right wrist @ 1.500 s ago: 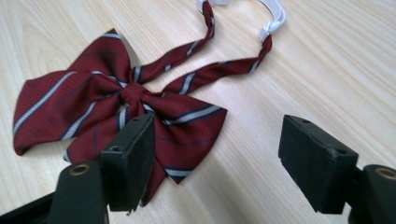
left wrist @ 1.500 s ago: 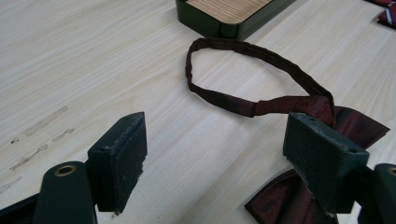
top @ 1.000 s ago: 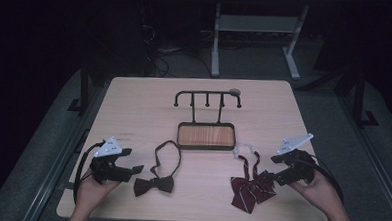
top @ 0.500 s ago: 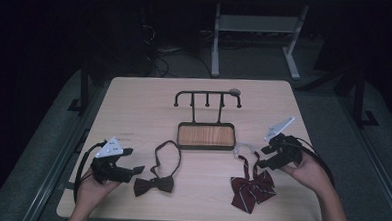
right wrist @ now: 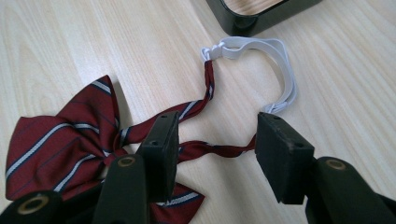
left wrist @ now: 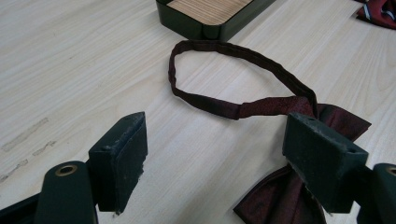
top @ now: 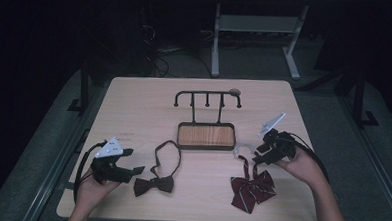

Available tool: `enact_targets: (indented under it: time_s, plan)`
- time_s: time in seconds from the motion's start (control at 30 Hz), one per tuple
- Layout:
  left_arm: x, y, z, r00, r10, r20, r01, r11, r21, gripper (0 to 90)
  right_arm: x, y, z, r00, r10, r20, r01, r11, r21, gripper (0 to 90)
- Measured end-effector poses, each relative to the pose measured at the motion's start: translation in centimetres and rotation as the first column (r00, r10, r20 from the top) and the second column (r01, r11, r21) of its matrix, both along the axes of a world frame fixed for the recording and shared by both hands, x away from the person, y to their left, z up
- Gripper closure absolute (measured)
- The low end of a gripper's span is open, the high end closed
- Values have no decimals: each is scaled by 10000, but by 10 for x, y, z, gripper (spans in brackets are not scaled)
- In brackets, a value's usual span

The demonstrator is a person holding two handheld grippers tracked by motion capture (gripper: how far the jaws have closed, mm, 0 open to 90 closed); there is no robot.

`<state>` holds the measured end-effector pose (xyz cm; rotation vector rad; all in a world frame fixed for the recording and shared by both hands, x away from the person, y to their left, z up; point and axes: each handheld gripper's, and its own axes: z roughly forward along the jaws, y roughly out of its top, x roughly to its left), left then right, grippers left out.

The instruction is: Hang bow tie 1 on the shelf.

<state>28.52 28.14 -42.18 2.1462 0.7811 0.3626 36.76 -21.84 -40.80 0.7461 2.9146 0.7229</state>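
Striped bow tie (top: 252,189) lies on the near right part of the table (top: 149,108), its red band running up to a white elastic loop (right wrist: 261,51) that ends just short of the wooden tray (top: 205,136). The right gripper (top: 262,154) sits low over that band; in the right gripper view one strand of the band (right wrist: 215,150) runs across the gap between the jaws, which have just been closing, yet the pads stand clear of the strand on both sides and grip nothing. The left gripper (top: 131,168) rests on the near left part of the table, jaws wide apart and empty. A dark bow tie (top: 153,184) lies just beside it, and its neck loop (left wrist: 233,74) reaches toward the tray; in the left gripper view one pad (left wrist: 322,158) stands in front of the bow's edge, and contact cannot be told. A black hook rack (top: 207,97) rises from the tray.
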Motion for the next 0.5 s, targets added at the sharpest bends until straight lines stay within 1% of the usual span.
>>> enact_targets:
  time_s: [0.03, 0.07, 0.2, 0.23, 0.3, 0.37, 0.4, 0.5]
  plan:
    - [0, 0, 0, 10000, 0, 0, 0, 10000, 0, 219, 1, 1, 0, 10000, 44, 27, -44, 10000, -41, 496]
    - [0, 0, 1, 10000, -54, 13, 54, 9999, 105, 220, 1, 2, 0, 10000, 42, 8, -42, 10000, -59, 498]
    - [-1, 2, 1, 10000, -33, 21, 33, 9999, 99, 222, 7, 5, 0, 10000, 37, -42, -38, 9998, -195, 508]
    - [-1, 2, 0, 10000, 34, 13, -34, 10000, -31, 222, 8, 5, 0, 10000, 20, -47, -21, 9998, -197, 508]
    - [-1, 2, 1, 10000, 36, -12, -36, 10000, -28, 222, 12, 6, 0, 10000, -33, -57, 32, 9998, -210, 516]
    - [-1, 2, 1, 10000, 34, -14, -34, 10000, 13, 222, 15, 8, -2, 10000, -58, -38, 57, 9994, -352, 532]
    - [-1, 2, 1, 10000, 34, -14, -34, 10000, 13, 222, 16, 8, -3, 9999, -70, -113, 66, 9995, -315, 544]
    - [-2, 2, 2, 10000, 28, 15, -28, 10000, 46, 222, 20, 8, -7, 9996, -131, -256, 120, 9989, -444, 560]
